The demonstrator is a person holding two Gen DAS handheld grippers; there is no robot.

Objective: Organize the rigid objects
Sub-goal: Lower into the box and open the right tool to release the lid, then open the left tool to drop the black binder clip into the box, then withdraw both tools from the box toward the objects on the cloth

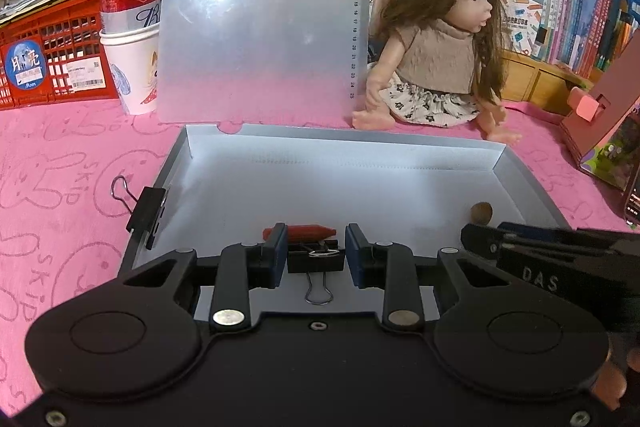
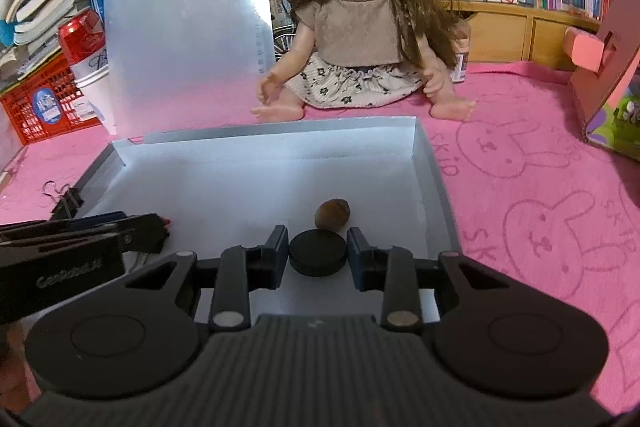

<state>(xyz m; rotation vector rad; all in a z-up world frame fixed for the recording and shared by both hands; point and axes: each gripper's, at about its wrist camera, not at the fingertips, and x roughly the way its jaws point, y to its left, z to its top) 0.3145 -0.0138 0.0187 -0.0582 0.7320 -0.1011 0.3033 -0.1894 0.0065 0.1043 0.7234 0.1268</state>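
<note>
A shallow white box point(image 1: 344, 183) lies open on the pink cloth, its translucent lid point(image 1: 260, 11) standing up behind. My left gripper point(image 1: 316, 251) is open over the box's near edge, with a black binder clip point(image 1: 316, 261) between its fingers, apart from both pads. A red crayon point(image 1: 308, 231) lies just beyond it. A brown nut point(image 1: 481, 213) lies at the box's right. My right gripper point(image 2: 318, 251) holds a black round puck point(image 2: 318, 251) between its fingers above the box floor point(image 2: 260, 179). The nut point(image 2: 333, 213) lies just beyond the puck.
Another black binder clip point(image 1: 146, 211) is clamped on the box's left wall. A doll point(image 1: 440, 39) sits behind the box. A red can in a paper cup point(image 1: 130, 27), a red crate point(image 1: 52, 59) and books stand at the back left. A pink cardboard box point(image 2: 608, 67) is at the right.
</note>
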